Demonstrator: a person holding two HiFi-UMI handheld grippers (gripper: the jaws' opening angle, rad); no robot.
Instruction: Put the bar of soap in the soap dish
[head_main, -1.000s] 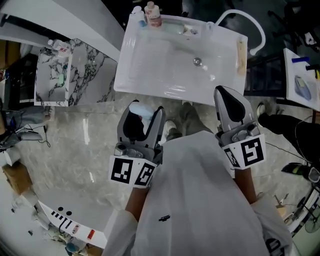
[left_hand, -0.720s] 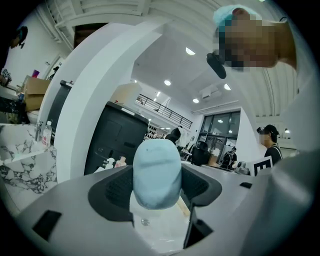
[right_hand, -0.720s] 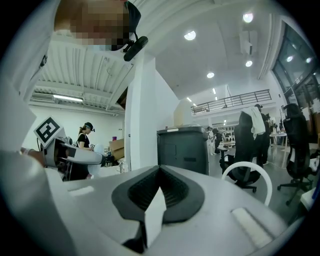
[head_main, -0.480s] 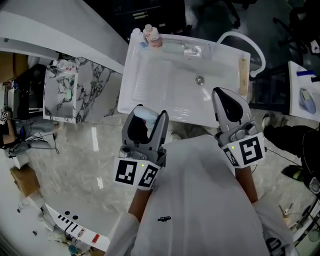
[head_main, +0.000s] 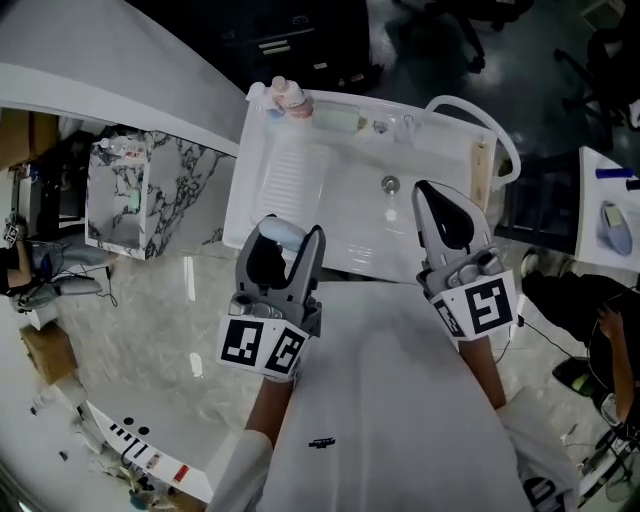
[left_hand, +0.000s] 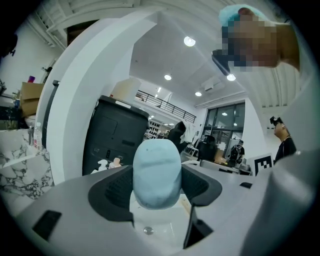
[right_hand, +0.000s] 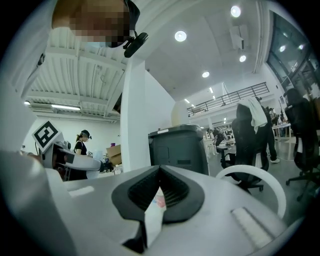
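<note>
**Soap clamped in my left gripper at the near edge of the sink**

My left gripper (head_main: 289, 236) is clamped on the bar of soap (head_main: 283, 233). In the left gripper view the pale blue, rounded bar (left_hand: 156, 172) stands upright between the two dark pads, pressed on both sides, with its top rising above them. In the head view this gripper sits left of centre, its marker cube (head_main: 262, 348) toward my body, and the soap lies over the near rim of the white sink (head_main: 300, 180).

My right gripper (head_main: 428, 196) has its jaws closed together with nothing between them. In the right gripper view (right_hand: 159, 172) the pads meet at the tips, and only a thin slit lower down shows the white beyond. In the head view it is right of centre, level with the left one, pointing at the sink's near right part, just below the drain (head_main: 390, 184). Its marker cube (head_main: 478, 306) also faces me.

On the sink's back ledge, in the upper middle of the frame, lies a pale green oblong, the soap dish (head_main: 336, 119) as far as I can tell. It is well apart from the soap. A bottle with a pink label (head_main: 290, 97) stands at the back left corner. To the left of the sink is a marble-patterned box (head_main: 150, 190), and a pale marbled floor (head_main: 150, 300) lies below.
</note>
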